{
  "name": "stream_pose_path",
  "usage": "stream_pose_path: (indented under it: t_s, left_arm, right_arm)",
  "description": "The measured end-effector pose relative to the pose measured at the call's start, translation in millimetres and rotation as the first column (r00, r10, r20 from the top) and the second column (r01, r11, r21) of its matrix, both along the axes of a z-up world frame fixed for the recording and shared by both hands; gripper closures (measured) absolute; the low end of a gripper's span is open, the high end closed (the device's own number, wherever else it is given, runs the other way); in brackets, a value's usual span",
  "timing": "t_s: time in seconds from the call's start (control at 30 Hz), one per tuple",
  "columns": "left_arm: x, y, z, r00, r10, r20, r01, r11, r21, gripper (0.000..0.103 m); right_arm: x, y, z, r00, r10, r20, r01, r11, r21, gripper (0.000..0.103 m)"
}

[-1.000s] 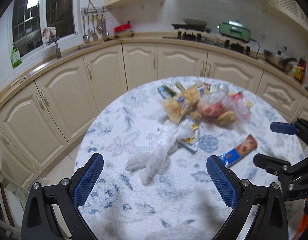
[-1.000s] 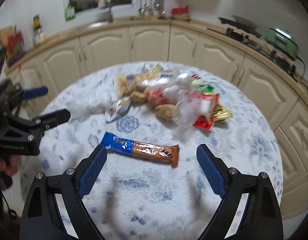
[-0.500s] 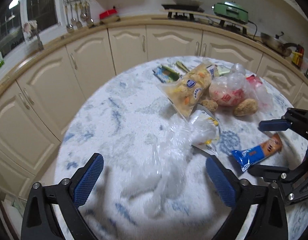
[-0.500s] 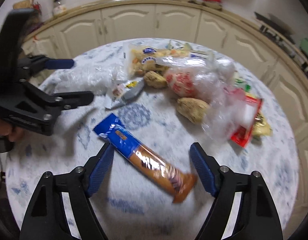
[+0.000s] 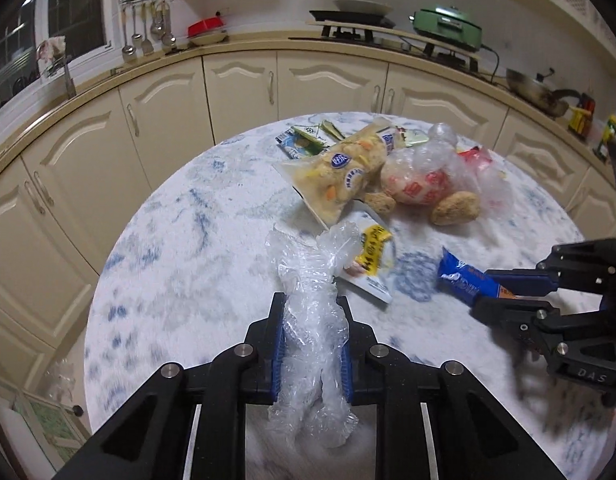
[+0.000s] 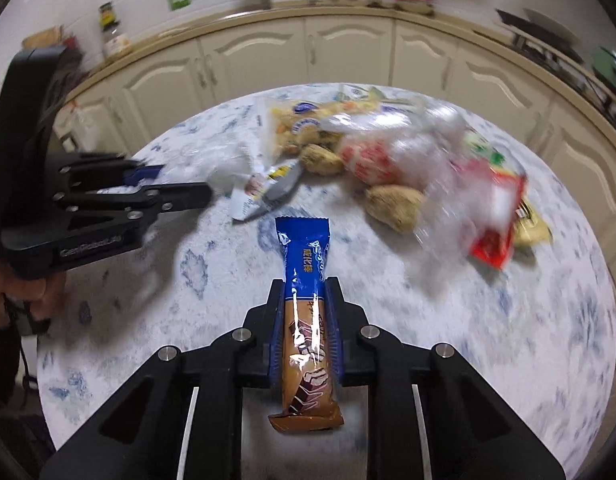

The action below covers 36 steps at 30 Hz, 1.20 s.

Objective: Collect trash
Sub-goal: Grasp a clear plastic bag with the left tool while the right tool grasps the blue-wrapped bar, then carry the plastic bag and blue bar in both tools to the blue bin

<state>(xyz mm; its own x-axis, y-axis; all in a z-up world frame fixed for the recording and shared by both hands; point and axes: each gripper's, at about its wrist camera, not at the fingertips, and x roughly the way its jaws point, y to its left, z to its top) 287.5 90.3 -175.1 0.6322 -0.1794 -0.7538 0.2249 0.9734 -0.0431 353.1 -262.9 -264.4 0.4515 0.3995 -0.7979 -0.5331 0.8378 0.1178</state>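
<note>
A crumpled clear plastic bag (image 5: pixel 311 264) lies on the round blue-and-white table (image 5: pixel 180 240). My left gripper (image 5: pixel 311 300) is closing on its near end, and the blue pads press it on both sides. A blue-and-brown snack bar wrapper (image 6: pixel 304 248) lies lengthwise between the jaws of my right gripper (image 6: pixel 306 286), which are closing, with the pads tight on its sides. In the left wrist view the right gripper (image 5: pixel 483 292) holds the snack bar wrapper (image 5: pixel 459 280) at the right. In the right wrist view the left gripper (image 6: pixel 184 184) is at the left.
A heap of trash fills the table's far side: a yellow snack bag (image 5: pixel 339 176), a clear bag with red print (image 5: pixel 419 184), brown lumps (image 5: pixel 455 208), a small yellow-and-white wrapper (image 5: pixel 371 256) and a red wrapper (image 6: pixel 495 216). Cream cabinets (image 5: pixel 236 88) curve behind. A hand (image 6: pixel 28 292) holds the left gripper.
Both grippers came down and forward to the table. The left jaws went from wide open to shut on the plastic bag. The right jaws shut on the snack bar wrapper.
</note>
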Motion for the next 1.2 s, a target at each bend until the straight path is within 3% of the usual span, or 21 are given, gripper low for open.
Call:
stream_pose_path:
  t_s: [0.27,0.7,1.03,1.2]
  left_arm:
    - [-46.9,-14.5,16.6,0.998,0.008,0.058,-0.005,0.998,-0.056,0.085]
    - [-100.5,-67.4,59.9,0.986,-0.035,0.162,0.049,0.995,-0.083,0.085]
    - [-121.1,-119.7,89.1,0.963,-0.123,0.239,0.150,0.984,-0.098,0.085]
    - [-124.2,-155.7,96.5,0.946,-0.192,0.260,0.226,0.968,-0.108,0.085]
  right_arm:
    - [-24.2,-33.6,7.5,0.992,-0.123,-0.004,0.123,0.989,0.076,0.084]
    - [-62.3,-87.1,52.1,0.961,-0.264,0.087,0.242,0.948,0.208,0.084]
    - [-88.8,-146.0,84.3,0.909,-0.388,0.150,0.335,0.897,0.287,0.084]
    - [-110.6,-188.5,98.5,0.865,-0.471,0.177,0.401,0.857,0.323,0.084]
